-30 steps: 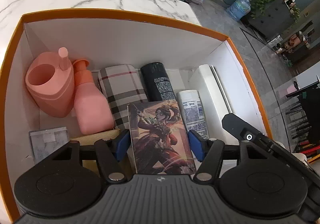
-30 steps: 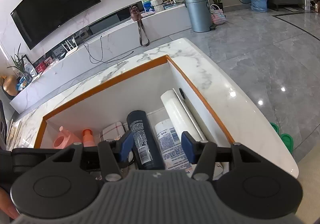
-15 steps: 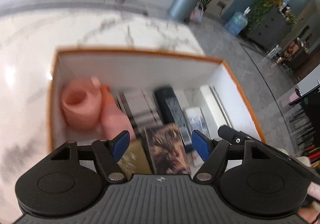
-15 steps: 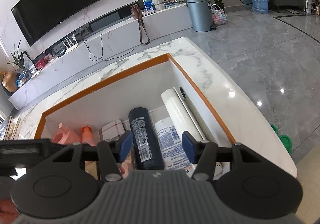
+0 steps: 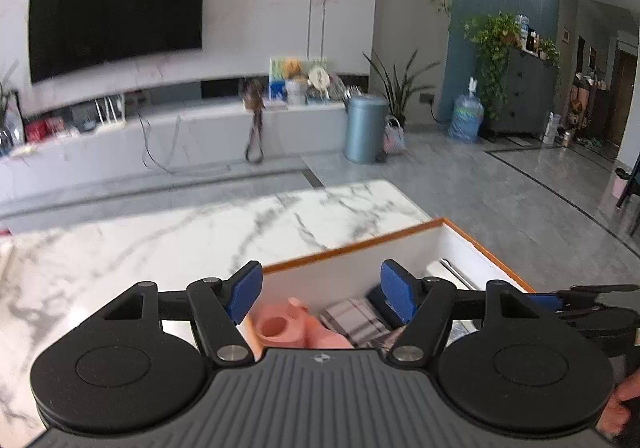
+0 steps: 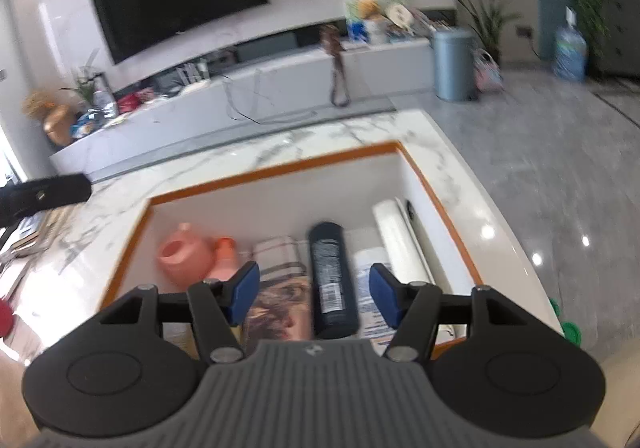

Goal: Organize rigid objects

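An orange-rimmed white box (image 6: 280, 168) sits on the marble table. In it lie a pink watering can (image 6: 182, 256), a pink bottle (image 6: 224, 264), a plaid item (image 6: 280, 256), an illustrated card box (image 6: 280, 312), a dark spray can (image 6: 332, 276), a white tube (image 6: 370, 288) and a white roll (image 6: 400, 240). My left gripper (image 5: 322, 296) is open and empty, raised above the box's near left side (image 5: 352, 244). My right gripper (image 6: 314, 298) is open and empty above the box's near edge.
The marble table top (image 5: 160, 244) stretches left and behind the box. Books and a red thing (image 6: 6, 322) lie at the table's left. A TV console (image 5: 160, 136), a grey bin (image 5: 366, 128) and the grey floor (image 5: 520, 200) lie beyond.
My left gripper let go of the illustrated card box, which now lies in the box, and rose and tilted up. The right gripper drew back a little.
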Motion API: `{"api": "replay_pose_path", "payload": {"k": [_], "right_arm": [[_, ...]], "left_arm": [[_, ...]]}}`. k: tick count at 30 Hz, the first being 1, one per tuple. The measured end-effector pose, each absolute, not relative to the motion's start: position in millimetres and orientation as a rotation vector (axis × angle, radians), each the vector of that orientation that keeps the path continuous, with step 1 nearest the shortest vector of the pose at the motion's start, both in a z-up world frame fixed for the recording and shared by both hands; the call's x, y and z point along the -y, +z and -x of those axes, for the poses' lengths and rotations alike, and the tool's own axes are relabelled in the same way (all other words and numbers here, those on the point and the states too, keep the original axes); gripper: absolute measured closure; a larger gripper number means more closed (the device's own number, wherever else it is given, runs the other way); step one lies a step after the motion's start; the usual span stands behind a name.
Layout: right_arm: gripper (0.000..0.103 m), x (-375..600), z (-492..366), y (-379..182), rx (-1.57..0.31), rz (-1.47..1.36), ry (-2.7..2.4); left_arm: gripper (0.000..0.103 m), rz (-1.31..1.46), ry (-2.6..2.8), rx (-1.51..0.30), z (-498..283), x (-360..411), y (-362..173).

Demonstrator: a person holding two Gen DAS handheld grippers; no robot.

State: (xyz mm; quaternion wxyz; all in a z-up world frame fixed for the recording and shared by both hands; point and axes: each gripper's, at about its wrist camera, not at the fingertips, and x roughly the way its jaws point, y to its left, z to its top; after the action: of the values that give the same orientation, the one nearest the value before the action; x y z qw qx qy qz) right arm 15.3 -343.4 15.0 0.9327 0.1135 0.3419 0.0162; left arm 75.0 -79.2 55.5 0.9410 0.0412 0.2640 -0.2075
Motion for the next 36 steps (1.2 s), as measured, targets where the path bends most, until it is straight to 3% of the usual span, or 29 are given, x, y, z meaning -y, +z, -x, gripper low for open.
{"api": "replay_pose_path", "payload": {"k": [7, 9, 13, 15, 27, 36], "right_arm": [[0.039, 318, 24, 33, -0.595, -0.113, 0.081], [0.030, 311, 33, 35, -0.571, -0.076, 0.093], [0.028, 302, 43, 35, -0.547, -0.047, 0.103], [0.019, 299, 44, 31, -0.546, -0.042, 0.099], [0.018, 282, 34, 3, -0.616, 0.009, 0.036], [0.018, 281, 33, -1, -0.638, 0.020, 0.021]], "left_arm": [[0.024, -0.103, -0.360, -0.431, -44, 64, 59], [0.024, -0.082, -0.330, -0.410, -37, 60, 57], [0.024, -0.103, -0.268, -0.387, -26, 60, 48], [0.023, -0.115, -0.255, -0.394, -20, 58, 41], [0.000, -0.090, -0.173, -0.534, -16, 39, -2], [0.000, -0.076, -0.145, -0.554, -11, 32, -7]]}}
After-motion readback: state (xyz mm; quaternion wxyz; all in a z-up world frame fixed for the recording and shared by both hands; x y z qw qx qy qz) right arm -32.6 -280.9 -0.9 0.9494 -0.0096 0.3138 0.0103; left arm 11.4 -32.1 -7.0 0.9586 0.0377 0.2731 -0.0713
